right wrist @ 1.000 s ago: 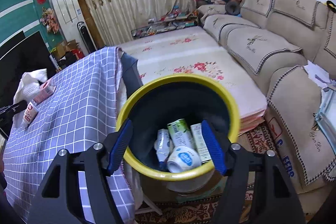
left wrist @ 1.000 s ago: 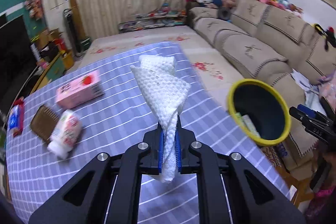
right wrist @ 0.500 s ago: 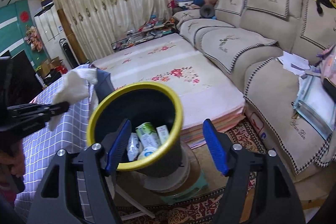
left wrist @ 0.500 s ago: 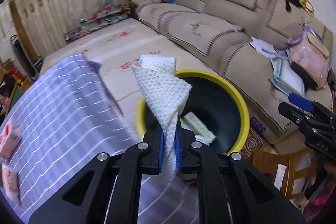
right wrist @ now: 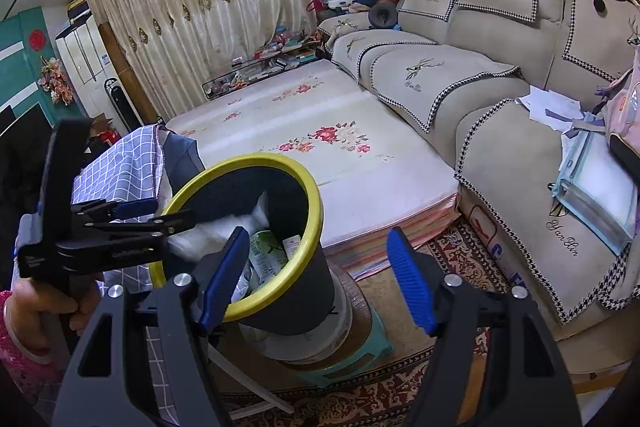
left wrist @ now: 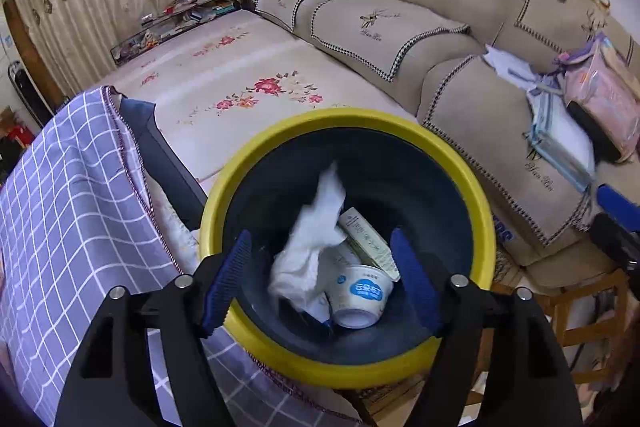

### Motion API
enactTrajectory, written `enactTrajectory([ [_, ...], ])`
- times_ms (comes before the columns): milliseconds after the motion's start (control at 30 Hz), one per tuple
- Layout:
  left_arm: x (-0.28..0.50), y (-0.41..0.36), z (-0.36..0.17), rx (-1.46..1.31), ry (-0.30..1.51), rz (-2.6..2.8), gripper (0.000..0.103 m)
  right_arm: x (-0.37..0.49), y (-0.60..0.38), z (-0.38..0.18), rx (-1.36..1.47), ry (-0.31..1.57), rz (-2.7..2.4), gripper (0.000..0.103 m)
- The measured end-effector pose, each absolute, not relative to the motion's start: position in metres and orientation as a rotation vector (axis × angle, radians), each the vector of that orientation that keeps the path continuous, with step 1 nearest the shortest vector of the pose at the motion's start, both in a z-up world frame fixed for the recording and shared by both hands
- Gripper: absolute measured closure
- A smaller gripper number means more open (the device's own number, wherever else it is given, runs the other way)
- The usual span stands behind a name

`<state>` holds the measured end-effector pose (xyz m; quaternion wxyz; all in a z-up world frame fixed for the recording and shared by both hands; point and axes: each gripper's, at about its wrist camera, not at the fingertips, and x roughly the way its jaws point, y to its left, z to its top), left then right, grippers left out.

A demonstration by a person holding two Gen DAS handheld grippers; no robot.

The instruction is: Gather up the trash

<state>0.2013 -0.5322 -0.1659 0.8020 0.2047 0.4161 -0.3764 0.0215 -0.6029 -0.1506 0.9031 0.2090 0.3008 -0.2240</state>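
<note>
Inside the yellow-rimmed bin — white tissue, below the left gripper, fingers wide open, empty.

The script "Yan Lin" was read, embroidered in dark thread, on the beige sofa cover, and it was repeated under the deer motifs on the backrests. Print on the yogurt cup and cartons in the bin was too small to be read.
</note>
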Motion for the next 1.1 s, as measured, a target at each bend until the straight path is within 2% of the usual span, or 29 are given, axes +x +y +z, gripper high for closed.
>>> enactTrajectory([
  [233,0.188,-0.444,-0.119,0.286,0.828,-0.767,0.020,0.032,-0.594,-0.155,0.431,0.636,-0.430,0.035],
  [400,0.172,-0.347,-0.084,0.224,0.717,-0.627,0.018,0.052,-0.575,-0.154,0.412,0.649,-0.372,0.035],
  [567,0.163,-0.241,-0.065,0.128,0.689,-0.434,0.016,0.082,-0.537,-0.146,0.396,0.649,-0.280,0.033],
  [800,0.147,-0.097,-0.066,0.005,0.707,-0.166,0.014,0.152,-0.435,-0.121,0.279,0.657,-0.064,0.033],
  [1100,0.131,-0.008,-0.072,-0.092,0.672,-0.060,0.014,0.222,-0.272,-0.101,0.181,0.675,0.156,0.033],
])
